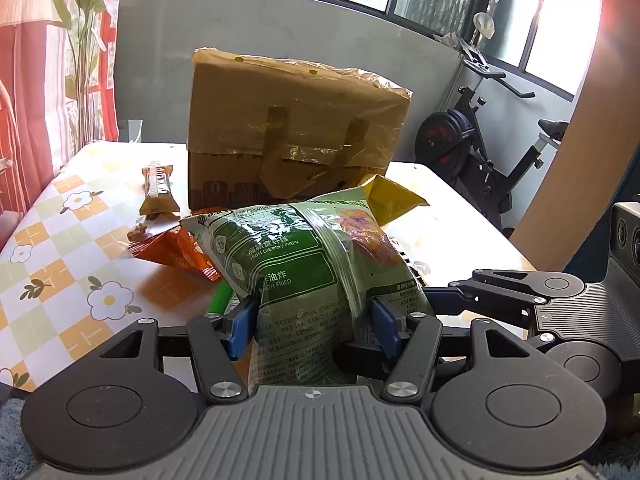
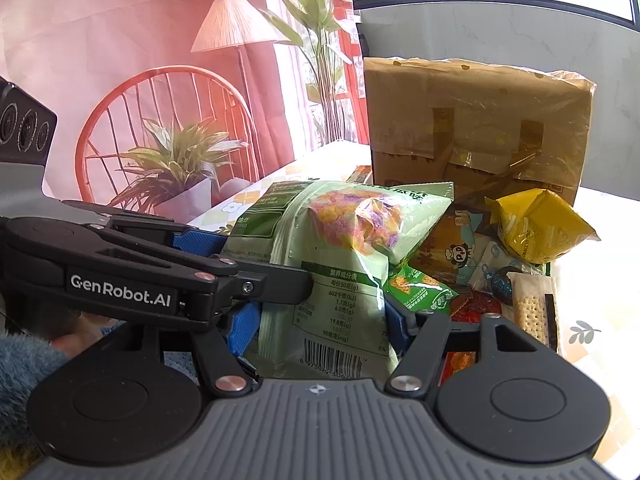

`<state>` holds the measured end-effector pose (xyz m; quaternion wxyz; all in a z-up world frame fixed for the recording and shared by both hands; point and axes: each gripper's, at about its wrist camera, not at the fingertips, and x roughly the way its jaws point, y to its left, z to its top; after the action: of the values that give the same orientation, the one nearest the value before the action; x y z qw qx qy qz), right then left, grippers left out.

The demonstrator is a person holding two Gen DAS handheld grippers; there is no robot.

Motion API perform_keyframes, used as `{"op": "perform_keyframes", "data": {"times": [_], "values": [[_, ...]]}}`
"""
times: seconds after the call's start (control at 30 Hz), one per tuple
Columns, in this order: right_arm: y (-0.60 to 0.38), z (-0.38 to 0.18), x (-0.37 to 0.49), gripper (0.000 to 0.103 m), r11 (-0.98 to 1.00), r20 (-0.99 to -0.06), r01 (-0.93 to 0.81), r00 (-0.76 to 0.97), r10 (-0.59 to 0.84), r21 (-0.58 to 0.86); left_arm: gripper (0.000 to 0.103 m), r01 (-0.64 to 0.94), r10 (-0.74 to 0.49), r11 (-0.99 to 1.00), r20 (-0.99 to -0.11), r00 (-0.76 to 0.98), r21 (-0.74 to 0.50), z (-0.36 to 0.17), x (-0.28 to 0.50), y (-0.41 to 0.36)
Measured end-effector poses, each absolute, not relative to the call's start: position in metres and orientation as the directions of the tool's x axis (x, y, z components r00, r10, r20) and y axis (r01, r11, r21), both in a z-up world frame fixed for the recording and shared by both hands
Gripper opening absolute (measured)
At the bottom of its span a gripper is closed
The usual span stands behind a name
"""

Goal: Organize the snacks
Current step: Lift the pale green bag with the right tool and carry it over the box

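Bag (image 1: 296, 264) of green snacks is resting above worktop (image 1: 80, 240) before taped box (image 1: 296, 120) | left tool (image 1: 312, 320) is clamping it | right tool (image 2: 324, 320) is apparently clamping it too | yellow pack (image 2: 536, 228) is lying beside it

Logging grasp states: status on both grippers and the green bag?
Left gripper and right gripper both shut on green snack bag. Cardboard box stands right behind; loose snacks crowd alongside.
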<state>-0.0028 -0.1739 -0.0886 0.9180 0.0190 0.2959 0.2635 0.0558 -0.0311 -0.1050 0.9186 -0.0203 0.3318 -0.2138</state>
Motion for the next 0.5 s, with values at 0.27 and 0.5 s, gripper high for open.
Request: {"op": "perform_keyframes", "data": {"times": [0.27, 0.5], "values": [[-0.179, -0.053, 0.013, 0.066, 0.857, -0.460, -0.513, 0.751, 0.474, 0.045, 0.063, 0.467, -0.434, 0.881, -0.510, 0.743, -0.070, -0.056, 0.079, -0.038], [-0.201, 0.004, 0.063, 0.066, 0.870, -0.354, -0.490, 0.806, 0.474, 0.051, 0.063, 0.506, -0.474, 0.862, -0.403, 0.783, -0.030, 0.003, 0.126, -0.052]]}}
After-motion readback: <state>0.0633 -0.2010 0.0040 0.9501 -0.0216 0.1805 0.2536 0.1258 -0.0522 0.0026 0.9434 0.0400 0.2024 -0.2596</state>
